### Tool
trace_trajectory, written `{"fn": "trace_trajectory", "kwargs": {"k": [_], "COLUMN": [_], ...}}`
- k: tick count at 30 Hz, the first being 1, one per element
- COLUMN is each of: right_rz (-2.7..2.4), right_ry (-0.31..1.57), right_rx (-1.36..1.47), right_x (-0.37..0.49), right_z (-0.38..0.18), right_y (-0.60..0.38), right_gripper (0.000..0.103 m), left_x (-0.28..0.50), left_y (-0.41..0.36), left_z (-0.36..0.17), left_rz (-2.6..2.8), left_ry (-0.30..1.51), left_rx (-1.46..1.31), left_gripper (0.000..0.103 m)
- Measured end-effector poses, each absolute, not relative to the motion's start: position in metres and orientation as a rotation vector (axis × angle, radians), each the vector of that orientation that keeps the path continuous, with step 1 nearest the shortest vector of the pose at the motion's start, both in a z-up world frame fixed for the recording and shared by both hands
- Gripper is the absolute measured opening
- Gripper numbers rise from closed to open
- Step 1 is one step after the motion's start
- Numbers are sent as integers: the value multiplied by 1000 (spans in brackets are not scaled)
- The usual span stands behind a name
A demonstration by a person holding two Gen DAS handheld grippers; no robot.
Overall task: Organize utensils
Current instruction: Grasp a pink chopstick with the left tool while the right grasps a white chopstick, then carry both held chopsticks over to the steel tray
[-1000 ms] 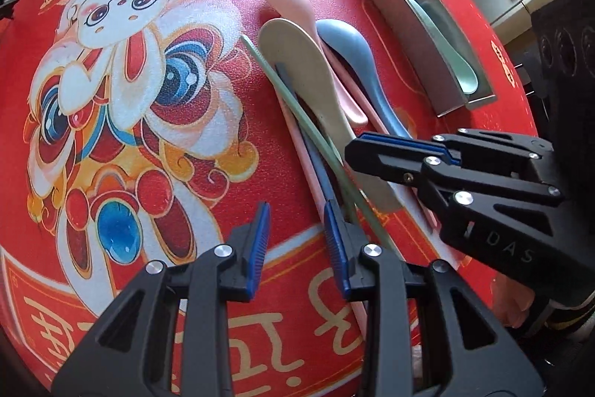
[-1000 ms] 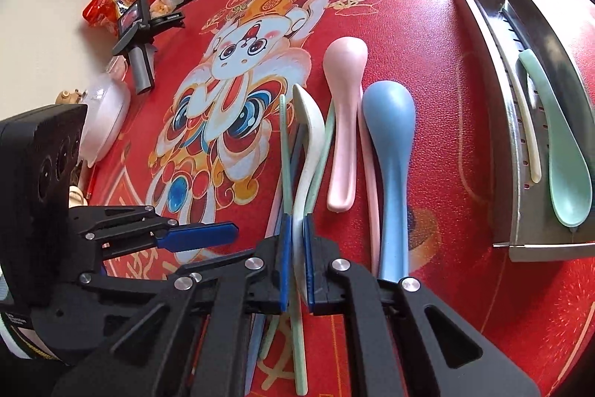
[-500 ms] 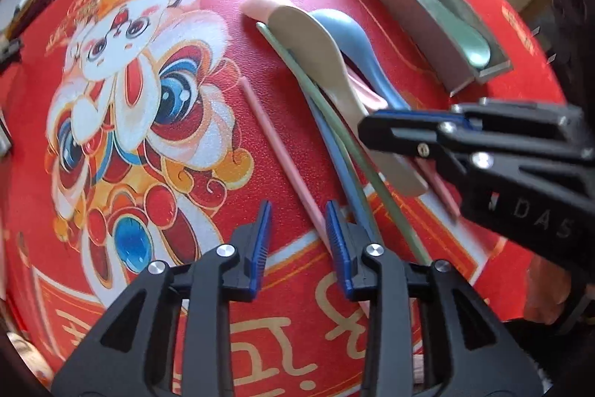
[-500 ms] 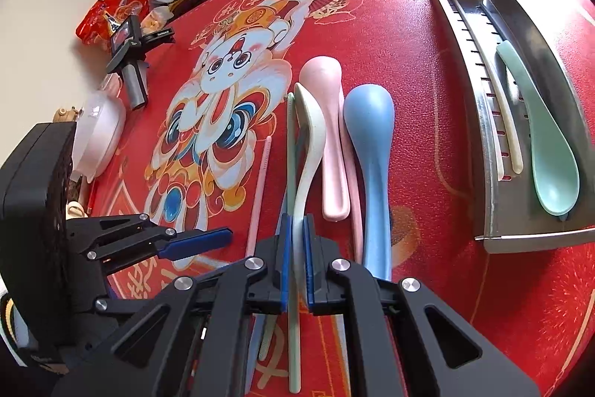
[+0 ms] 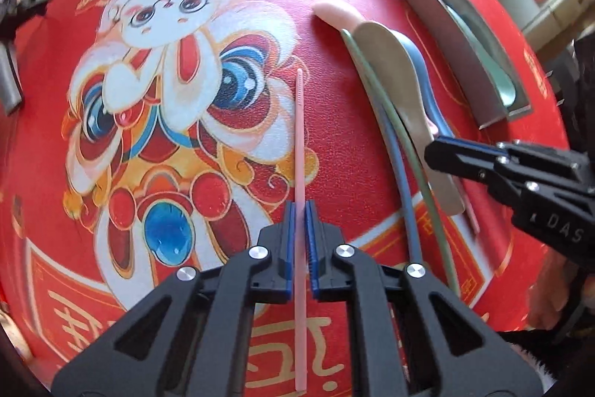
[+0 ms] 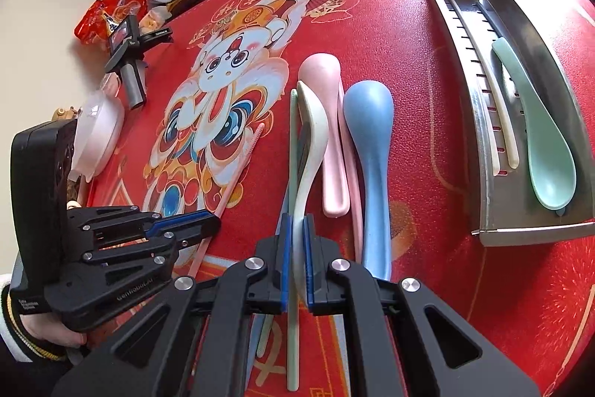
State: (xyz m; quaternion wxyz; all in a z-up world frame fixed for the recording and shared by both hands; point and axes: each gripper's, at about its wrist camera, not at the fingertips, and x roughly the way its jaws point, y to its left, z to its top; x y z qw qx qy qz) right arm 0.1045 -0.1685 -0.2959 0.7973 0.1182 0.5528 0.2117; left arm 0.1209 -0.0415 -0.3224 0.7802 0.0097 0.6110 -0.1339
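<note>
Over the red printed table [image 5: 334,121], my left tongs [image 5: 300,211] have just clamped the thin pink plastic chopstick [image 5: 299,144], ready for sorting, while my right tongs [image 6: 296,229] grip the cream spoon [image 6: 314,136].

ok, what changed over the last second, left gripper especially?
The left gripper has just closed onto the pink chopstick, which now lies apart from the utensil pile, left of it. Unchanged: the right gripper stays shut on the cream spoon; the green spoon remains in the metal tray.

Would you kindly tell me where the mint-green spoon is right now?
In the right wrist view, the mint-green spoon lies at far right inside the metal tray, in the compartment right of the cream chopsticks.
</note>
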Motion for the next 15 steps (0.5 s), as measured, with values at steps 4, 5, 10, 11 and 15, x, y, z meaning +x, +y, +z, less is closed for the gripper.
{"fn": "trace_trajectory", "kwargs": {"k": [4,5,10,11,15], "right_rz": [455,455,457,459,471], "right_ry": [1186,1186,1183,1182,1172], "right_rx": [247,246,245,245,250], "right_x": [105,105,103,103,102], "right_z": [-295,-294,-294,-293,-289], "right_y": [-167,-166,-166,-165,-165], "right_gripper": [7,7,6,6,6], "left_x": [124,125,124,123,117], "left_y": [-22,-16,18,20,30], "left_z": [-324,-325,-324,-322,-311], "left_rz": [-288,-284,-261,-262,-285], "left_ry": [1320,1321,1312,1306,1276], "left_rx": [-106,-136,-274,-294,-354], "left_gripper": [10,10,10,10,10]}}
